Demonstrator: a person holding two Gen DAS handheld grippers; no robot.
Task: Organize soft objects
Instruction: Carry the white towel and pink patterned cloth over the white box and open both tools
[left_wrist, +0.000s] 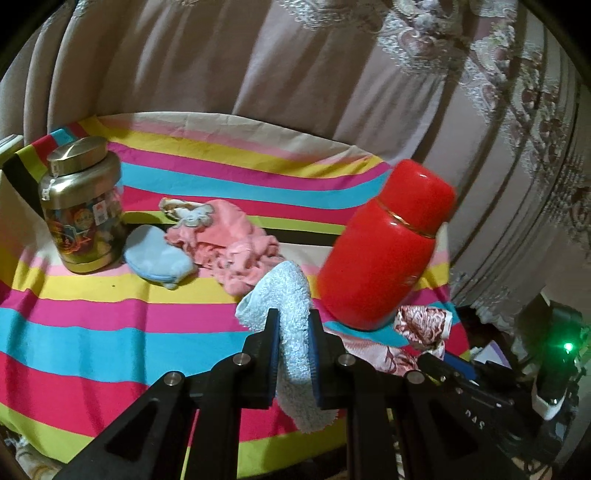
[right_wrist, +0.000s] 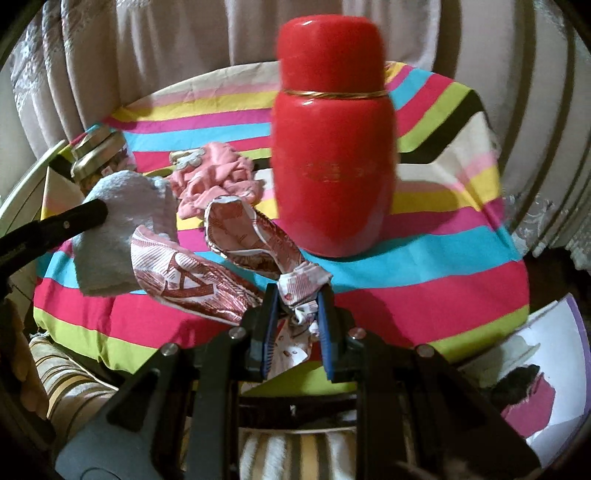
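Observation:
My left gripper is shut on a light blue fluffy towel and holds it above the striped tablecloth. That towel also shows in the right wrist view, with the left gripper's finger at its left side. My right gripper is shut on a red-and-white patterned cloth, which trails left over the table; it also shows in the left wrist view. A crumpled pink cloth and a pale blue cloth lie together mid-table.
A big red flask stands upright close behind the patterned cloth. A gold-lidded jar stands at the table's left. Curtains hang behind. Papers lie off the table's right edge.

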